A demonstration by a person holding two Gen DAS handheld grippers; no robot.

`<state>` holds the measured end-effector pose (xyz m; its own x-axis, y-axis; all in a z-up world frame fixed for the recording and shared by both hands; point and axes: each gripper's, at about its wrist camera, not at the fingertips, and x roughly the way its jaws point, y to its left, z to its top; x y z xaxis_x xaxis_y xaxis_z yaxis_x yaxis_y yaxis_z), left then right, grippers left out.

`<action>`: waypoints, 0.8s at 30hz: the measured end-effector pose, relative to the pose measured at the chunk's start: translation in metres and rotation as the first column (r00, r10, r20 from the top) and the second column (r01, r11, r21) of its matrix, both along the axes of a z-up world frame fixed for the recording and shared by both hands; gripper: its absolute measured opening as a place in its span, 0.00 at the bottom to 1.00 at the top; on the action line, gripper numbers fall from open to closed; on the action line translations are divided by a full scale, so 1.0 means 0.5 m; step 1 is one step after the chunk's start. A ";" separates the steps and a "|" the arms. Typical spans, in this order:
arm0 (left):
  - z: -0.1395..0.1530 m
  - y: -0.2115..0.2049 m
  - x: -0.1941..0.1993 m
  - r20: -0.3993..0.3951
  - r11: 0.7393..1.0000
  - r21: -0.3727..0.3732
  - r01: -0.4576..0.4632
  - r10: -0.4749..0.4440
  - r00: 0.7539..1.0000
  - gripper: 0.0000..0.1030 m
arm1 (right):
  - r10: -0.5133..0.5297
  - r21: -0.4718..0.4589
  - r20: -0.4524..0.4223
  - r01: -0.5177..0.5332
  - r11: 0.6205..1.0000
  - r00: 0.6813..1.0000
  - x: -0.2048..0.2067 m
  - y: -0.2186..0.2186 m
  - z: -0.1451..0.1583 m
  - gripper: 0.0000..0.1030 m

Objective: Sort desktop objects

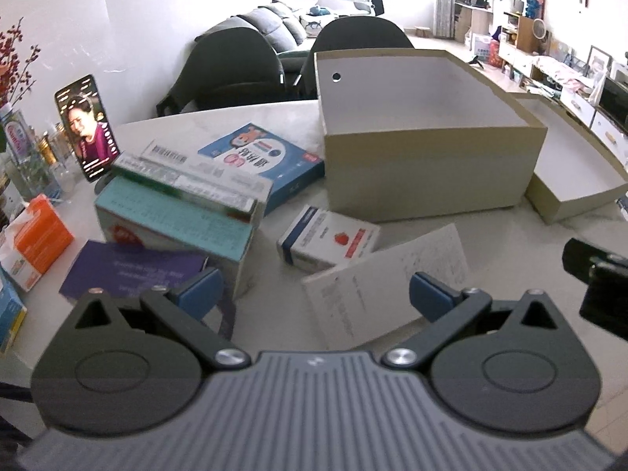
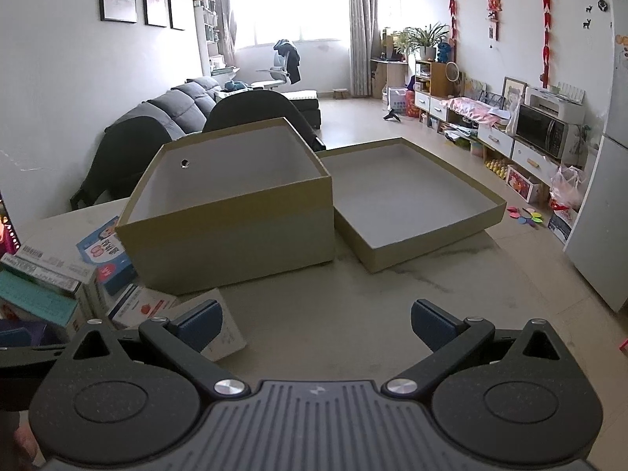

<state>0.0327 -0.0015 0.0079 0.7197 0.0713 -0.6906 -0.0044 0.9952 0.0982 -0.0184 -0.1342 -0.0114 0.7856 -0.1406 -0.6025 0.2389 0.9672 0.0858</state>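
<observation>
Both the left gripper (image 1: 314, 298) and right gripper (image 2: 316, 324) are held apart, empty, near the open cardboard box (image 1: 431, 172)

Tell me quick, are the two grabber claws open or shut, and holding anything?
Left gripper: open, holding nothing, above a white printed paper sheet.
Right gripper: open, holding nothing.
</observation>
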 end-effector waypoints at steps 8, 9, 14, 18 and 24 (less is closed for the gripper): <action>0.027 -0.002 0.047 0.012 1.000 -0.026 -0.003 0.004 1.000 1.00 | -0.003 0.007 0.016 0.003 1.000 1.000 0.051 -0.031 0.026 1.00; 0.031 0.002 0.052 0.014 0.999 -0.033 -0.001 0.002 1.000 1.00 | 0.000 0.002 0.023 -0.001 1.000 1.000 0.057 -0.033 0.030 1.00; 0.051 0.029 0.065 0.050 0.993 -0.117 0.030 -0.024 0.998 1.00 | 0.033 -0.007 0.067 -0.032 0.999 0.997 0.083 -0.042 0.045 1.00; 0.064 0.058 0.058 0.147 0.986 -0.165 0.036 -0.011 0.989 1.00 | 0.074 -0.034 0.154 -0.069 0.997 0.985 0.093 -0.043 0.047 1.00; 0.072 0.106 0.066 0.179 0.987 -0.157 0.025 0.003 0.984 1.00 | 0.122 -0.054 0.238 -0.113 0.992 0.964 0.110 -0.041 0.044 1.00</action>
<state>0.0655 0.0517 0.0437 0.8322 -0.0371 -0.5533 0.0036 0.9981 -0.0615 0.0367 -0.1549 0.0106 0.9189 -0.0585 -0.3902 0.1003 0.9911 0.0878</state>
